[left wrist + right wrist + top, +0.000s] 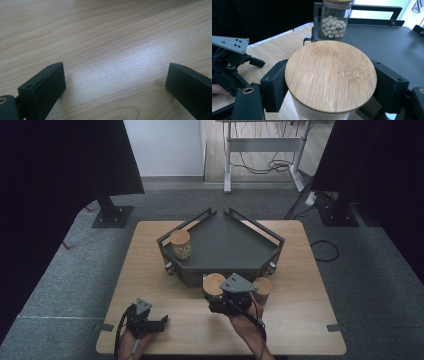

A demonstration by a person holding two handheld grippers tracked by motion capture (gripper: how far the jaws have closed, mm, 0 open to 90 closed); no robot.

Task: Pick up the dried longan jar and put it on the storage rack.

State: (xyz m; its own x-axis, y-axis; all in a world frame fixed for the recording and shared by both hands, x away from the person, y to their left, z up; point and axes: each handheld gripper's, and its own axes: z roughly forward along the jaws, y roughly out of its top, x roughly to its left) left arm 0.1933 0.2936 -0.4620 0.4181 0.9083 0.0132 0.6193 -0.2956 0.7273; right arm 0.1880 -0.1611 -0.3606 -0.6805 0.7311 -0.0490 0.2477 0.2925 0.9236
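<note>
At a wooden table (150,265), a person's right gripper (216,296) clamps a jar (330,77) by its sides just under the bamboo lid (330,75), both black jaws pressed against the glass. Seen from above, the held jar sits at the tray's six o'clock edge, touching or just short of the rim; I cannot tell which. A second lidded jar (263,287) stands on the table at the held jar's three o'clock, close beside the gripper. A third jar (181,244), part filled with pale beans, stands inside the dark tray (225,245) near its nine o'clock corner. The left gripper (159,322) rests low over the table at the right gripper's eight o'clock, jaws spread wide with nothing but bare wood between them.
</note>
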